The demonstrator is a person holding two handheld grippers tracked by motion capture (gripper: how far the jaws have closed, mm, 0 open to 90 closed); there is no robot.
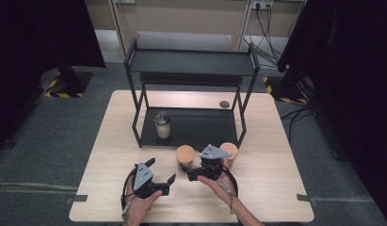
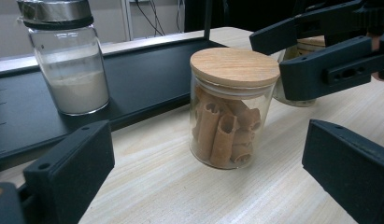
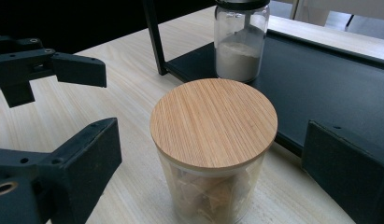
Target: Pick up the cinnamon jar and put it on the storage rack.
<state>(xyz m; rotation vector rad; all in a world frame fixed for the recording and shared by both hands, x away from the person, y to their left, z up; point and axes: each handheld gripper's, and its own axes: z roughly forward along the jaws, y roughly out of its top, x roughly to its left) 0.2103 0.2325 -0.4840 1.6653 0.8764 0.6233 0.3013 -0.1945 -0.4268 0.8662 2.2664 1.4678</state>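
Right gripper view: my right gripper (image 3: pixel 213 154) is spread wide around the jar (image 3: pixel 213 149) on the table by the shelf; left gripper (image 1: pixel 162 173) gapes too. Clipping that lid could topple it.

A clear jar (image 2: pixel 229 109) with a tan striped-grain lid holds brown rolls beside a black shelf (image 2: pixel 147 65).

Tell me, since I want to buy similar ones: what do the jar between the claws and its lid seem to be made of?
The jar looks like clear glass, though clear plastic is possible: smooth and shiny, the rolled wafers inside plainly visible. Its lid looks like bamboo or light wood, matte, with fine straight grain lines across the top.
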